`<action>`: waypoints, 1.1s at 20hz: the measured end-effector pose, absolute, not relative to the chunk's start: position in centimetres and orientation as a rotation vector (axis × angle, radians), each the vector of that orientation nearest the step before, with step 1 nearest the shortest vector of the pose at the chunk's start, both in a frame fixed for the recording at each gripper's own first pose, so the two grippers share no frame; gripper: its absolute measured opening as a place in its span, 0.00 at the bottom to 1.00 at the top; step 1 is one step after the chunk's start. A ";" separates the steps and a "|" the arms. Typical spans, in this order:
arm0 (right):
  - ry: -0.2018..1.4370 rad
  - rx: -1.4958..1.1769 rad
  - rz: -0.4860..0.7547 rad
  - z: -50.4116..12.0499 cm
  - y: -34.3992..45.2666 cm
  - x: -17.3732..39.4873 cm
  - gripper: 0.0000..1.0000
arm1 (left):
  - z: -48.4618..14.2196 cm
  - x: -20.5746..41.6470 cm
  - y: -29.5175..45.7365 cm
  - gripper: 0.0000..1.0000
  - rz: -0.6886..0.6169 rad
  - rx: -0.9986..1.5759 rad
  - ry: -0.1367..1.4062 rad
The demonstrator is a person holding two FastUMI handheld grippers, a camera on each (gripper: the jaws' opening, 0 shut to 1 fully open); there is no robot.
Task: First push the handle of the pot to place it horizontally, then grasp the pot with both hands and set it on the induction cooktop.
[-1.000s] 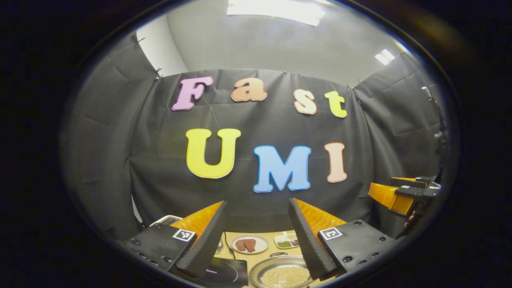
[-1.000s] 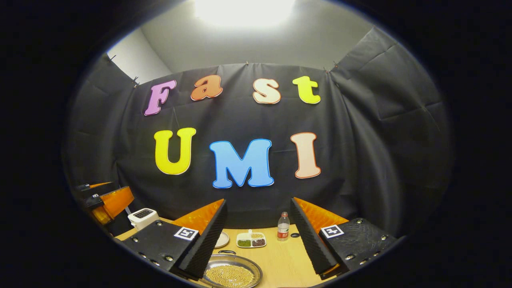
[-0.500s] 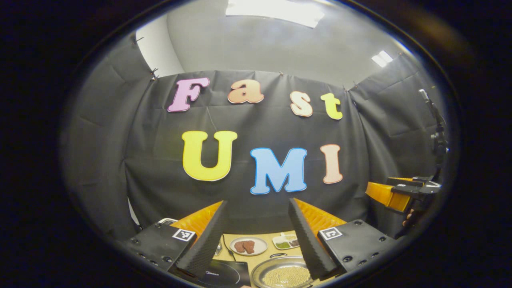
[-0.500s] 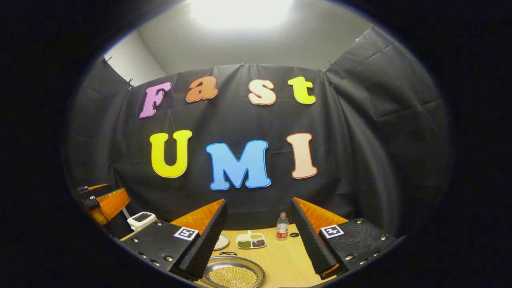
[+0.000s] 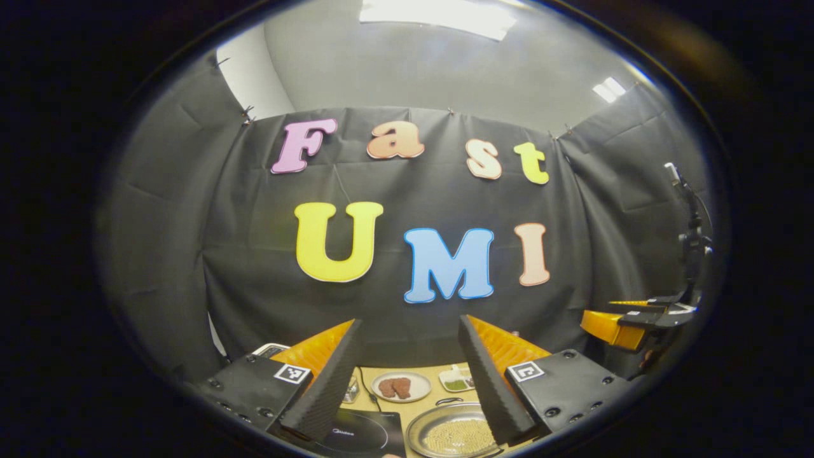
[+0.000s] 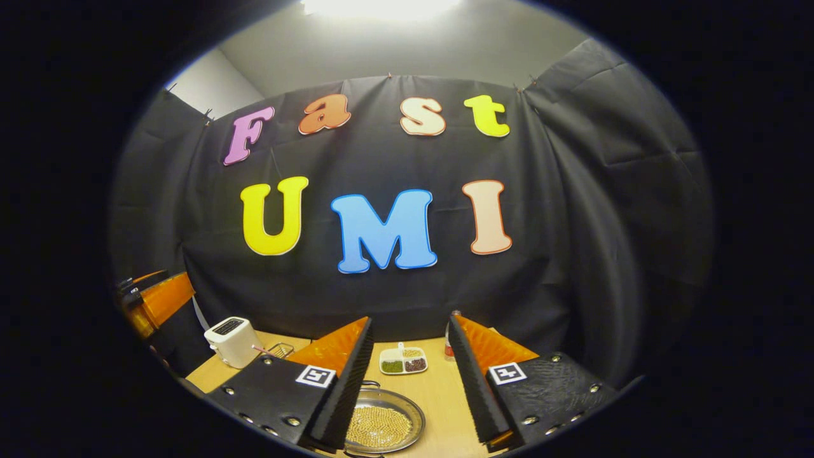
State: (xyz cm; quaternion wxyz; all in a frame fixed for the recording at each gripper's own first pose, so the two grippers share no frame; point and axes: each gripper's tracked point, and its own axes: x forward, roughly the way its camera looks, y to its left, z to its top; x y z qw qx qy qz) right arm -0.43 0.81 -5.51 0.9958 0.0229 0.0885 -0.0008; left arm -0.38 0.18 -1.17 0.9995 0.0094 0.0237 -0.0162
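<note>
A shallow steel pot (image 5: pixel 413 434) holding small yellow beads sits on the wooden table, low in the left gripper view, to the right of the black induction cooktop (image 5: pixel 365 436). Its thin loop handle (image 5: pixel 448 401) points away from me. My left gripper (image 5: pixel 409 320) hangs open above both, holding nothing. In the right gripper view the pot (image 6: pixel 418 416) lies low between the fingers with its handle (image 6: pixel 369 383) at the far rim. My right gripper (image 6: pixel 411 318) is open above it, jaws fairly close together.
A plate of brown meat (image 5: pixel 397 387) and a divided dish (image 6: pixel 402 360) lie behind the pot. A white toaster (image 6: pixel 232 340) stands at the table's back left. The other gripper shows far right (image 5: pixel 626 321) and far left (image 6: pixel 156 302). Bare wood (image 6: pixel 439 407) lies right of the pot.
The right gripper has tipped down toward the table and its jaws have narrowed. The left gripper has shifted slightly, still open.
</note>
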 end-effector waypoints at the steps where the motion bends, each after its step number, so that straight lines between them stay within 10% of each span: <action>1: 0.205 0.055 0.003 -6.3 0.8 -0.7 0.58 | -1.3 -0.3 0.3 0.97 -0.030 0.022 0.051; 3: 0.280 0.054 -0.010 -8.6 0.7 -0.9 0.30 | -1.8 -0.4 0.6 0.99 -0.028 0.020 0.061; 5: 0.361 0.041 0.007 -9.4 0.8 -1.9 0.30 | -2.2 -0.4 1.0 0.99 -0.026 0.016 0.072; 6: 0.390 0.047 0.034 -11.5 1.7 -1.1 0.01 | -2.4 -0.5 1.2 0.95 -0.023 0.016 0.077; 22: 0.926 0.209 0.285 -27.0 10.0 -6.8 0.03 | -3.1 -2.5 5.4 0.99 0.049 0.004 0.092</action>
